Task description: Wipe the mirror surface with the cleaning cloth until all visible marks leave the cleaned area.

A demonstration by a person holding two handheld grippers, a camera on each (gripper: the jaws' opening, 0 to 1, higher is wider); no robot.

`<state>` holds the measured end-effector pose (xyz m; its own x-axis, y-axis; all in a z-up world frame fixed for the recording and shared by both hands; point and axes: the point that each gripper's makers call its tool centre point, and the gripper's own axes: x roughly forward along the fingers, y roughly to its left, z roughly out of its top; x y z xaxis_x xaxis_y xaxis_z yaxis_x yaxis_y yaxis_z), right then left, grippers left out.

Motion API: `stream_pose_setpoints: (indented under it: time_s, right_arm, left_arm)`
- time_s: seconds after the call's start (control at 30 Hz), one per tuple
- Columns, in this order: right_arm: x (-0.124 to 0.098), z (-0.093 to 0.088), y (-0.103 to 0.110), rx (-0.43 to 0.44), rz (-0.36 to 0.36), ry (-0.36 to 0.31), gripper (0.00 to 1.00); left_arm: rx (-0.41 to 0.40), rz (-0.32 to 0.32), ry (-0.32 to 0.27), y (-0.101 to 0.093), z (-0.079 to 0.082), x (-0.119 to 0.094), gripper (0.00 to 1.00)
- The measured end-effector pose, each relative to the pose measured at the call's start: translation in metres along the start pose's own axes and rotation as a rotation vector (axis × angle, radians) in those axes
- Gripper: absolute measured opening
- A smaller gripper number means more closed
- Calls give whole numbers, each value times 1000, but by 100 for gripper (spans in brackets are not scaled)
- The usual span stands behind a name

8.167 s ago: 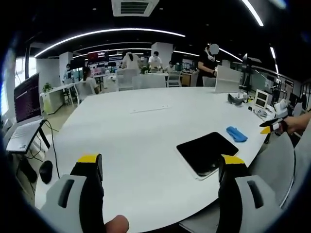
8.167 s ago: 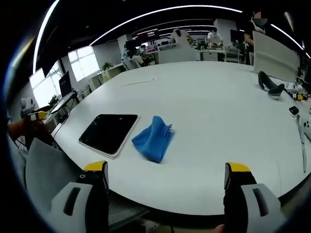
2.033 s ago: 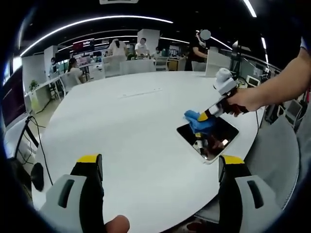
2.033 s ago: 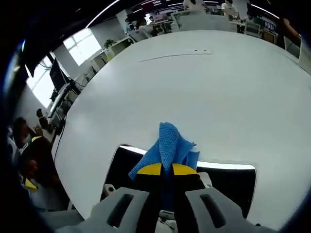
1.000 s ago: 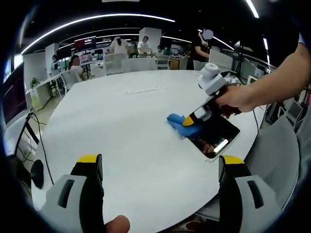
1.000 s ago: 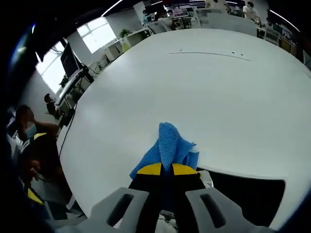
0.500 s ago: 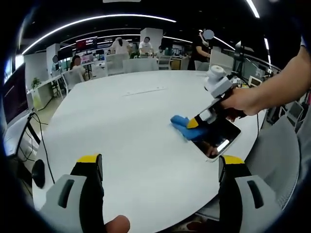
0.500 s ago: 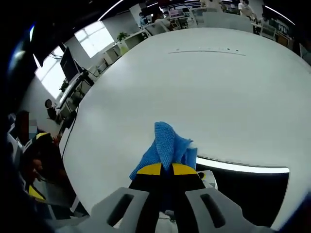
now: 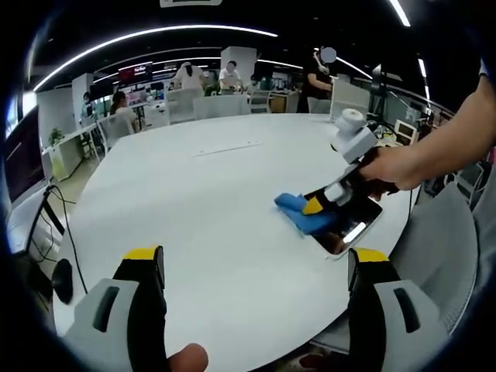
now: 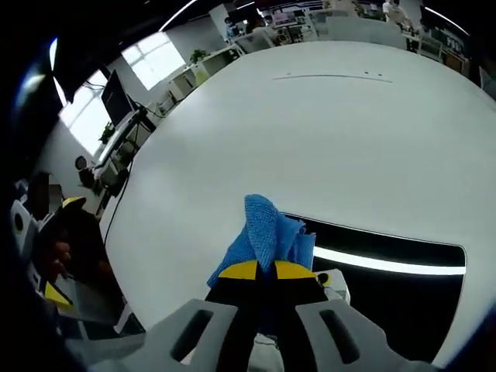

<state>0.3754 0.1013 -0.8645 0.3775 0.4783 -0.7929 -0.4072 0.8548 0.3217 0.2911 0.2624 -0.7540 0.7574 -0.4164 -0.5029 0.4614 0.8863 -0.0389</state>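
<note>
A dark rectangular mirror (image 9: 353, 225) lies near the right edge of the round white table (image 9: 201, 201), reflecting a ceiling light. My right gripper (image 9: 316, 208), held in a person's hand, is shut on a blue cleaning cloth (image 9: 298, 211) and presses it on the mirror's left end. In the right gripper view the cloth (image 10: 267, 232) bunches up from the shut jaws of my right gripper (image 10: 260, 270), over the black mirror (image 10: 387, 271). My left gripper (image 9: 252, 267) stands open above the table's near edge, well short of the mirror.
A grey chair (image 9: 438, 256) stands beyond the table's right edge. Desks, monitors (image 10: 116, 97) and several people fill the office behind. A thin strip (image 9: 226, 147) lies on the table's far side. A mouse and cables (image 9: 58, 256) are at the left.
The right gripper has swept the cloth across the mirror's left end, out over its edge and back onto the glass. The left gripper has stayed open and almost still.
</note>
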Motion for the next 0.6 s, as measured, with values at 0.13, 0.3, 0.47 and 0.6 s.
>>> stream_pose_setpoints:
  time_s: [0.13,0.3,0.47,0.6]
  right_arm:
    - [-1,-3,2,-1,5,6,0]
    - [-4,-12,8,-28,23,30,0]
    - [-7,-17,13,-34,22,37,0]
    - [-6,-17,11,-27,16,30,0]
  left_arm:
    - [0,1,-1,-1,-1,-2,98]
    - [2,5,-6,-2,0,-3,98]
    - [-5,1,-8,-3,1,-2,98]
    - [-15,-3,-8,-5,2,-1,99]
